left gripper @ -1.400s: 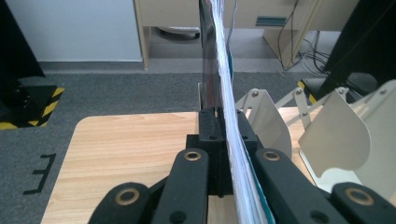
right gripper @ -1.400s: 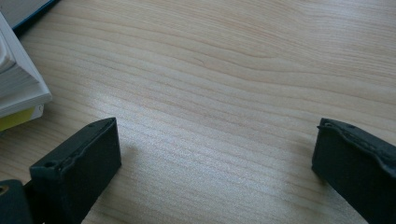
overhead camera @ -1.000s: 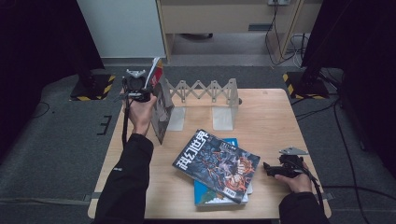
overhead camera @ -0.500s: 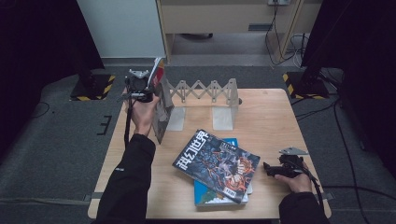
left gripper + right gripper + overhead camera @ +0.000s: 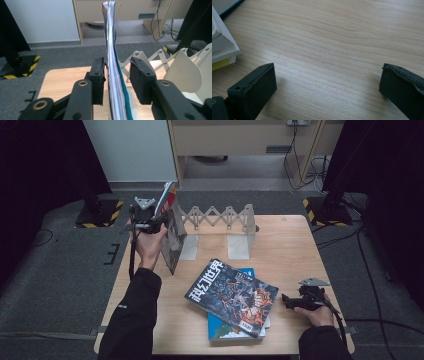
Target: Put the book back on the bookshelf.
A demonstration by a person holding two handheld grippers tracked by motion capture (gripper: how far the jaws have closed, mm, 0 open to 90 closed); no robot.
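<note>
Left tool [image 5: 116,77]: jaws apart, astride upright thin magazine [image 5: 113,62], beside white accordion book rack [image 5: 220,217].
Right tool [image 5: 327,87]: jaws wide apart, low over light wooden surface [image 5: 337,37].
Stacked magazines [image 5: 232,297]: flat, centre.

Light wooden table [image 5: 285,245], rounded corners, sitting on grey carpet floor [image 5: 65,270]. Resting directly on top: white accordion-style book rack [image 5: 220,227] along far edge, two bookend plates standing upright; stack of magazines [image 5: 235,300] lying flat near front centre, dark-cover one on top, tilted, blue-cover one beneath touching wood. One magazine [image 5: 172,237] standing on edge at rack's left end. Right gripper [image 5: 295,301] resting on wood just beside stack.
</note>
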